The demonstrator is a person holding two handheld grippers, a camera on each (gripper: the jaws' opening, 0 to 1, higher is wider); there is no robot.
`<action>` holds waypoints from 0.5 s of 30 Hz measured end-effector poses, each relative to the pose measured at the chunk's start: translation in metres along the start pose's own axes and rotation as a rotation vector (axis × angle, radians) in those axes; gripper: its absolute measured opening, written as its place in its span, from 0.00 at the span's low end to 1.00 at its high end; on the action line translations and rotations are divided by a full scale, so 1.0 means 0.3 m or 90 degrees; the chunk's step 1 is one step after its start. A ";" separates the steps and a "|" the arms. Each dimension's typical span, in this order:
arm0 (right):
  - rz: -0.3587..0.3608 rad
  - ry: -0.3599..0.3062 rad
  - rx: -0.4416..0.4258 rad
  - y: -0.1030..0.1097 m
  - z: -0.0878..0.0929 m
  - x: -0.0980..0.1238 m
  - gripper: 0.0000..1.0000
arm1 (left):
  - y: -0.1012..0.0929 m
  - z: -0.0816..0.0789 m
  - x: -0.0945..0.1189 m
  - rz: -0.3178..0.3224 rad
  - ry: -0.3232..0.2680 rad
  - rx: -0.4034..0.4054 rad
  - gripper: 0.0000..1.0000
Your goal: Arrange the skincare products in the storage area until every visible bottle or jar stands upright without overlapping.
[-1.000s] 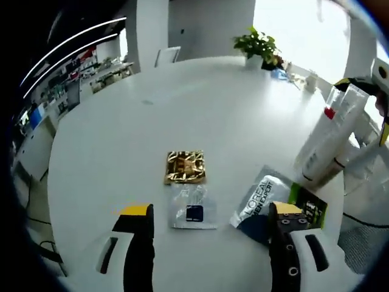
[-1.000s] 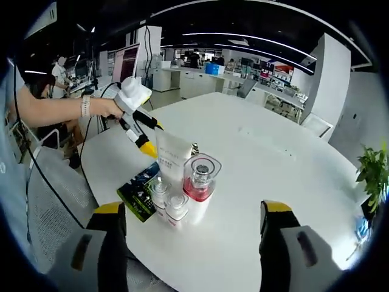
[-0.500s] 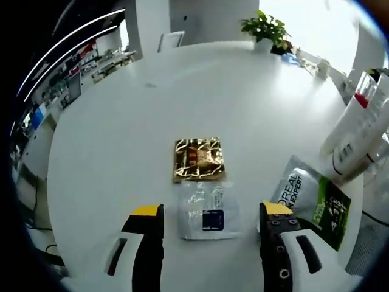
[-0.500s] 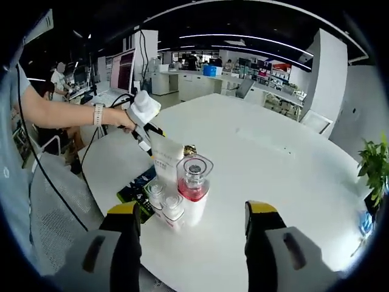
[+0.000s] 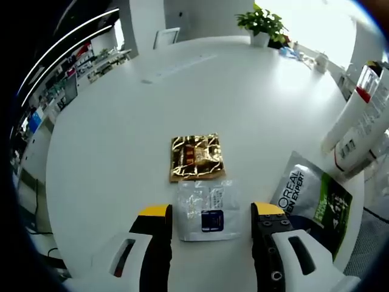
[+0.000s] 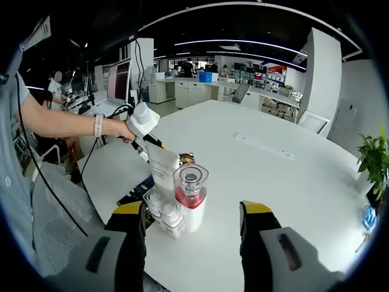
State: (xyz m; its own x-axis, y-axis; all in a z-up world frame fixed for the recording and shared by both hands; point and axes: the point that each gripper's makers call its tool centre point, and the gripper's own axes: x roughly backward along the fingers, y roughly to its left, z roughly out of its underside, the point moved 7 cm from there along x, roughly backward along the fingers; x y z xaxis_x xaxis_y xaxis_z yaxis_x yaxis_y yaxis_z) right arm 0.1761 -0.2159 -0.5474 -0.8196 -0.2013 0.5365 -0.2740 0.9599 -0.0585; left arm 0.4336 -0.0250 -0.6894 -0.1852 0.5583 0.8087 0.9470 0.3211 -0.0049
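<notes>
The left gripper (image 5: 209, 213) hovered low over the white table (image 5: 121, 121), jaws apart and straddling a clear sachet (image 5: 205, 210) lying flat just below a gold sachet (image 5: 196, 157). The right gripper (image 6: 191, 210) stood open-jawed, empty, before an upright cluster: a pink-filled bottle (image 6: 190, 194), a white tube (image 6: 163, 170) and two small jars (image 6: 164, 214).

Bright daylight blows out the upper right of the left gripper view and glares off the white table (image 5: 121, 140), while the right gripper view is dimmer under ceiling strip lights, both sharp centrally and fisheye-bent toward the edges.
</notes>
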 end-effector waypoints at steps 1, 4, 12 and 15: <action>0.001 -0.001 0.000 0.000 0.000 0.001 0.63 | -0.002 0.000 0.001 0.000 0.002 0.000 0.48; 0.001 -0.004 -0.002 0.002 0.001 0.006 0.64 | -0.008 -0.003 0.005 0.000 0.008 -0.001 0.43; 0.004 -0.009 -0.006 0.013 0.004 0.023 0.63 | 0.003 0.005 0.018 -0.008 0.019 -0.004 0.37; 0.004 -0.010 -0.009 0.015 0.006 0.026 0.63 | 0.013 0.017 0.038 -0.019 0.038 -0.035 0.37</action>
State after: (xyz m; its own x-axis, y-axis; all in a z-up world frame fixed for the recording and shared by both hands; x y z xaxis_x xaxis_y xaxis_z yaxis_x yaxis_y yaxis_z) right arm 0.1675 -0.2136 -0.5450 -0.8290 -0.1976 0.5232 -0.2617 0.9638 -0.0506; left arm 0.4338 -0.0135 -0.6830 -0.1991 0.5022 0.8415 0.9545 0.2940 0.0503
